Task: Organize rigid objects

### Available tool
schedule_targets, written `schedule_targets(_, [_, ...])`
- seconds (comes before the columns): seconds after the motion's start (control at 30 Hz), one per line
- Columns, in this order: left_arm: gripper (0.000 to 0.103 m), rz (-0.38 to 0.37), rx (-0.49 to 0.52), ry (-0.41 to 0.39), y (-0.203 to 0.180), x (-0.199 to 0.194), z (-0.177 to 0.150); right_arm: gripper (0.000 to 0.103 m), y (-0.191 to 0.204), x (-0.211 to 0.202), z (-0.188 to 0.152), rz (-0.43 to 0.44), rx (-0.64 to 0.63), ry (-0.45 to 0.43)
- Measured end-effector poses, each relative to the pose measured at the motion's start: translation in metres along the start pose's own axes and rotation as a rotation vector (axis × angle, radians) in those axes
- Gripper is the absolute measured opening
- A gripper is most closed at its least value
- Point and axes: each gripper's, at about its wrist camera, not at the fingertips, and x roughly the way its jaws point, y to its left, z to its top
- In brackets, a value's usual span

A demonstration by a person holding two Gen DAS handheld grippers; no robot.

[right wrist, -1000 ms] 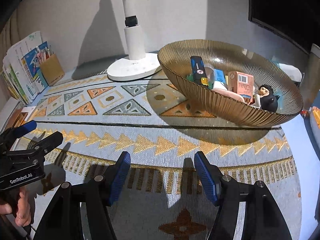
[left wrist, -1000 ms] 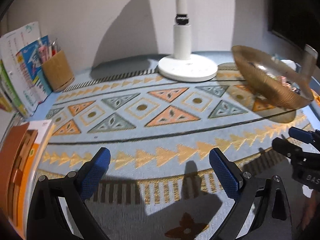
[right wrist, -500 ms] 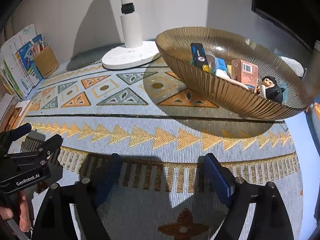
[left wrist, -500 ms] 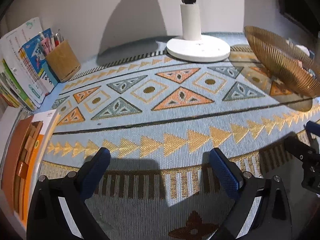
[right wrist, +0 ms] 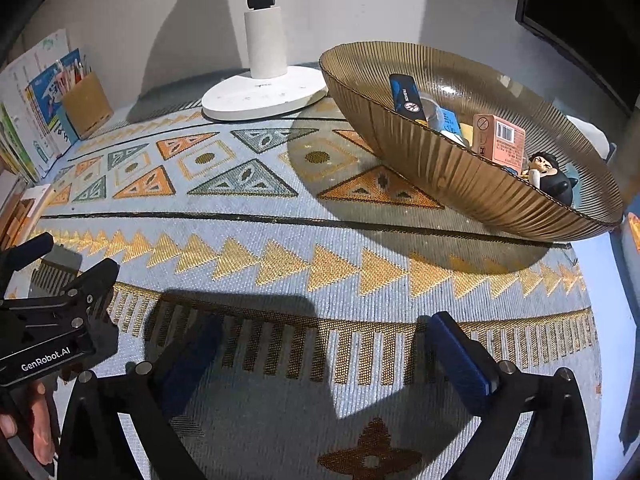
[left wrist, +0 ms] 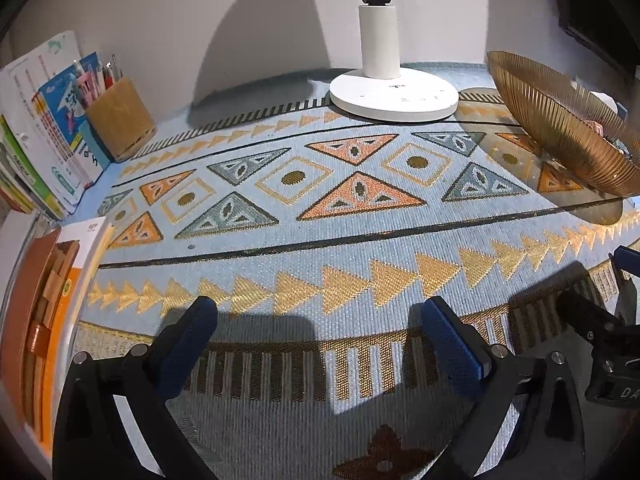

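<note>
An amber ribbed glass bowl (right wrist: 460, 176) stands on the patterned mat at the right, and shows at the right edge of the left wrist view as the bowl (left wrist: 560, 128). Inside lie a blue-black stick (right wrist: 406, 94), a pink carton (right wrist: 500, 142), a black-haired figurine (right wrist: 550, 176) and a blue item. My right gripper (right wrist: 324, 344) hovers over the mat's front stripes, its jaws opening wide with nothing between them. My left gripper (left wrist: 316, 328) is open and empty over the same front band. Each gripper shows at the edge of the other's view.
A white lamp base (left wrist: 394, 94) stands at the back centre. A wooden pen holder (left wrist: 120, 118) and leaning booklets (left wrist: 44, 120) sit back left. An orange and brown box (left wrist: 44, 320) lies at the left edge. A dark screen (right wrist: 580, 12) is back right.
The right gripper's jaws have spread much wider apart. Both views have tipped slightly, so the bowl and lamp sit further back in the picture. The left jaws keep their width.
</note>
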Motion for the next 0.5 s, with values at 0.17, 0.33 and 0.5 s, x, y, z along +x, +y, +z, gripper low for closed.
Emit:
schedule_targets(0.17, [0.103,-0.021,-0.024,0.009,0.002,0.001,-0.001,0.103,-0.001,0.0,0.0,-0.004,0.0,0.0])
schedule_targets(0.33, [0.103,-0.069,-0.107,0.04,0.01,0.005,-0.004,0.103,-0.001,0.0,0.001,-0.004,0.0,0.001])
schedule_targets(0.5, [0.103,-0.094,-0.117,0.047,0.013,0.004,-0.008,0.103,-0.002,0.002,0.001,-0.005,0.0,0.001])
